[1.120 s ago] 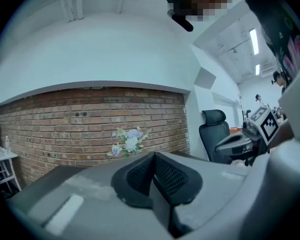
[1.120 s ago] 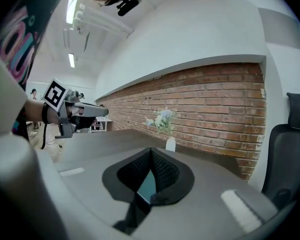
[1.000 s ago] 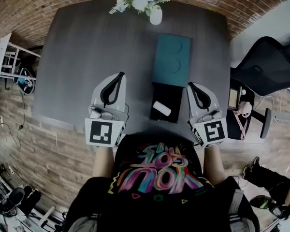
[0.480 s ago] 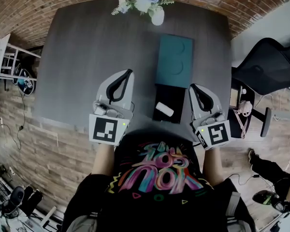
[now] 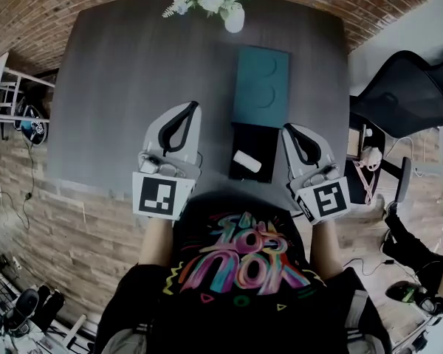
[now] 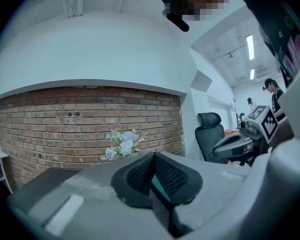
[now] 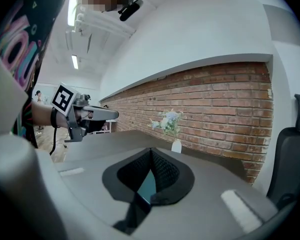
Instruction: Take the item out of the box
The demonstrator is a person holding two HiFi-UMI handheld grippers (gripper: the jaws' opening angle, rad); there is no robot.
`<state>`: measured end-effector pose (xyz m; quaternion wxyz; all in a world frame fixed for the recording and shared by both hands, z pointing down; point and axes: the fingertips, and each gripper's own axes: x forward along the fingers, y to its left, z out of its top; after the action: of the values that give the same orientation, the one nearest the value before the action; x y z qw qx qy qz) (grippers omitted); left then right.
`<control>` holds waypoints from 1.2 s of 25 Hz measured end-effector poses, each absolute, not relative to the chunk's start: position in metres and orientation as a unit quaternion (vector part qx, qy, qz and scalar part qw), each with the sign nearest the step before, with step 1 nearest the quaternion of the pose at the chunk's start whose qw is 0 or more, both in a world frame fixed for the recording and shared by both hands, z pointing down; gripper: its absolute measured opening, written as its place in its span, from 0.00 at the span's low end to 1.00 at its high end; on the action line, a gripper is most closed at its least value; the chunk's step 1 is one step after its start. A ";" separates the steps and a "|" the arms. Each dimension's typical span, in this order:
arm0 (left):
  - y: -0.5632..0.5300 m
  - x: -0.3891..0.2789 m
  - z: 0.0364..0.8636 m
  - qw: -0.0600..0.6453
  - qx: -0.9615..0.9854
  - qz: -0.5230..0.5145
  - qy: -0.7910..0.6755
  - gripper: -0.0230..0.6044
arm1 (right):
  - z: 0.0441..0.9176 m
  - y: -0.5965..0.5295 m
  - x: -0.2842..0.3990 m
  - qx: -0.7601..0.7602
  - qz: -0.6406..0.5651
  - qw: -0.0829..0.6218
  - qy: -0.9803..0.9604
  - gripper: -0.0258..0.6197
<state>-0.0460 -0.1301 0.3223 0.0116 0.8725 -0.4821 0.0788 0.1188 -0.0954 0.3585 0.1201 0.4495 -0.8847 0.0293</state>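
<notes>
The left hand-held gripper and the right hand-held gripper pointed forward, well apart, each with jaws together.

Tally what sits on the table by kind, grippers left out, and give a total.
Vase of flowers: 1
Teal lid: 1
Black box: 1
White item in the box: 1
Total: 4

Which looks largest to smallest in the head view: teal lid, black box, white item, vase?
Teal lid, largest.
Black box, somewhat smaller.
Vase and white item look about equal; I cannot rank them.
</notes>
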 end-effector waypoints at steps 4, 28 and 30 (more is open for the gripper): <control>-0.128 -0.048 0.324 0.015 0.869 0.076 -0.489 0.04 | 0.364 -0.096 0.115 0.435 0.027 0.136 -0.890 0.04; -0.113 -0.065 0.331 0.019 0.854 0.085 -0.513 0.04 | 0.439 -0.070 0.072 0.307 0.108 0.228 -0.918 0.30; -0.112 -0.066 0.332 0.018 0.853 0.085 -0.514 0.04 | 0.445 -0.069 0.068 0.303 0.109 0.234 -0.917 0.32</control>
<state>-0.0659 -0.1123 0.3318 0.0184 0.8534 -0.5138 0.0855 0.0684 -0.0689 0.4448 0.2344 0.3028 -0.9174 0.1086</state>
